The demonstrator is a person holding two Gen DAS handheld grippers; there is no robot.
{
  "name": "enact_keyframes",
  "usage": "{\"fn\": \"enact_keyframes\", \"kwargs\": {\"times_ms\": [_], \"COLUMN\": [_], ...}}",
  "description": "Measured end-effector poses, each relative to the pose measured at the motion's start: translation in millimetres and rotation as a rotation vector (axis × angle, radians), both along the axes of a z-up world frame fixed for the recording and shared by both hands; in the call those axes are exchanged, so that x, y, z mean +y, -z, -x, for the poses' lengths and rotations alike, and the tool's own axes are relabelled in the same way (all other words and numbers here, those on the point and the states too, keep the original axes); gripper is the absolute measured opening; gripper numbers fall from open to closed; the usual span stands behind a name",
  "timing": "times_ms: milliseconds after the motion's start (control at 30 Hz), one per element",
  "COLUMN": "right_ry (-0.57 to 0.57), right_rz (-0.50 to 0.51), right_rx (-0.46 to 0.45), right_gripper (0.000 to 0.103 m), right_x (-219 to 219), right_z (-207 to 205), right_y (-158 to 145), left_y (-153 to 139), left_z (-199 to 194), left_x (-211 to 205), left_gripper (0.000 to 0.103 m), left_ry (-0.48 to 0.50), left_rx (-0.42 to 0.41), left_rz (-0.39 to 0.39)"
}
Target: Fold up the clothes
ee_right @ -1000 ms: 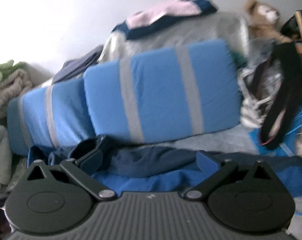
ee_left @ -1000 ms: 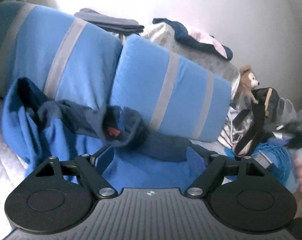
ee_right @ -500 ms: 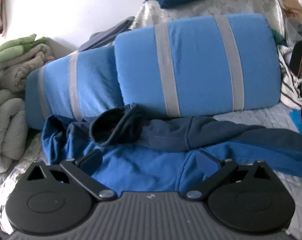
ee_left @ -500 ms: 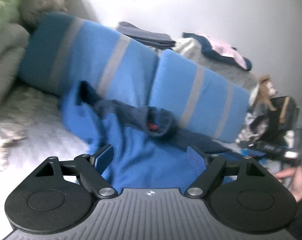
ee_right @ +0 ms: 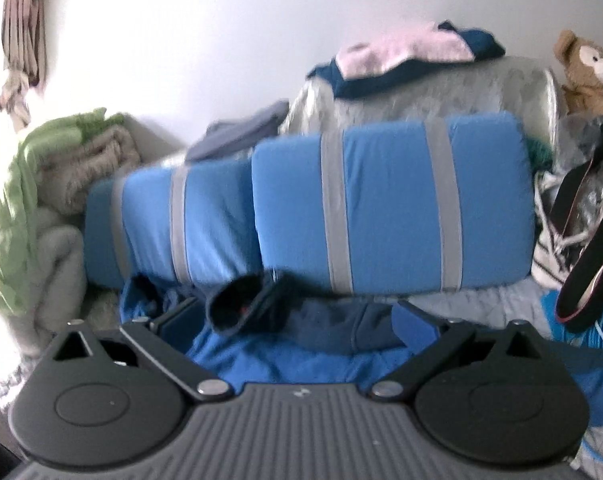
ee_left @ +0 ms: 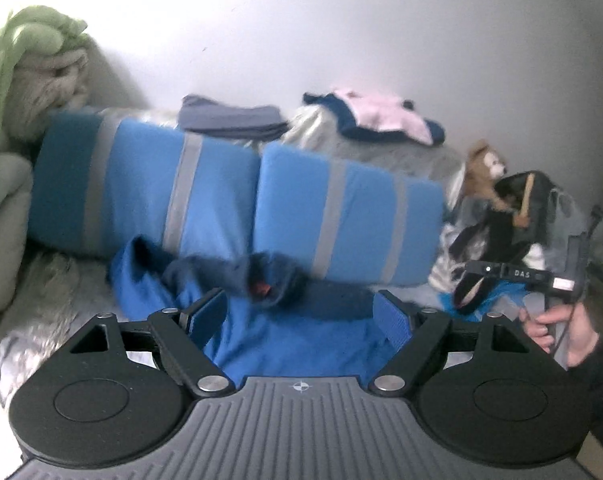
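Observation:
A blue sweatshirt point(ee_left: 293, 344) with navy sleeves and a navy collar lies crumpled on the grey bed cover, up against the pillows. A small red label shows inside the collar point(ee_left: 261, 289). My left gripper point(ee_left: 299, 314) hovers above and in front of it, jaws wide open and gripping nothing. The right wrist view shows the same sweatshirt point(ee_right: 301, 364) below my right gripper point(ee_right: 297, 320), also open and clear of the cloth. At the right edge of the left wrist view, a hand point(ee_left: 557, 324) holds the other gripper's handle.
Two blue pillows with grey stripes point(ee_left: 341, 216) stand behind the sweatshirt. A folded grey-blue garment point(ee_left: 229, 122) and a pink-and-navy one point(ee_left: 381, 118) lie on bedding behind them. Green and beige blankets point(ee_left: 25, 80) pile up at left. A teddy bear point(ee_left: 481, 176) and black straps point(ee_right: 589, 248) sit at right.
Both grippers have pulled up and back from the sweatshirt, so more wall and the blanket pile show. The hand with the other gripper has come into the left view's right edge.

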State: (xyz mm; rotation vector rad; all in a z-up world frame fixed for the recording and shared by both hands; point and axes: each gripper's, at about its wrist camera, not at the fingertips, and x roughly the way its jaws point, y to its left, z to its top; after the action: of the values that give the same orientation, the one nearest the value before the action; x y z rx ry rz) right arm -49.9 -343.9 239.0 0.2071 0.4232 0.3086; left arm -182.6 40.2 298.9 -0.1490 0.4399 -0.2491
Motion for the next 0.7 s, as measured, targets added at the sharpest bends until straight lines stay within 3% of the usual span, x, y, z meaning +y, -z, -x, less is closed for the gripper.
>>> {"fn": "enact_keyframes", "kwargs": {"times_ms": [300,433,567,700], "right_ry": [0.14,0.229,0.239,0.202], "right_rz": [-0.036,-0.03,0.072,0.165], "right_rx": [-0.135,-0.195,-0.163,-0.095], "right_gripper": [0.103,0.103,0.103,0.103], "right_x": [-51.9,-74.1,-73.3,-54.5], "right_z": [-29.1,-53.4,-91.8,-130.2], "right_y": [-113.0,-147.1,-132.1,-75.9], "left_y": [-94.9,-112.7,-94.0,-47.2], "left_z": [-39.7,-74.5,-121.6,-174.3], "left_x": [-11.3,-11.6,-10.7,-10.2], "left_gripper": [0.081,0.084,0.085,0.085], "left_ry": [0.023,0.015,-0.015,-0.033], "left_rx": [-0.154,-0.179,-0.178,-0.15], "left_rz": [0.002,-0.001,-0.039,-0.086]}}
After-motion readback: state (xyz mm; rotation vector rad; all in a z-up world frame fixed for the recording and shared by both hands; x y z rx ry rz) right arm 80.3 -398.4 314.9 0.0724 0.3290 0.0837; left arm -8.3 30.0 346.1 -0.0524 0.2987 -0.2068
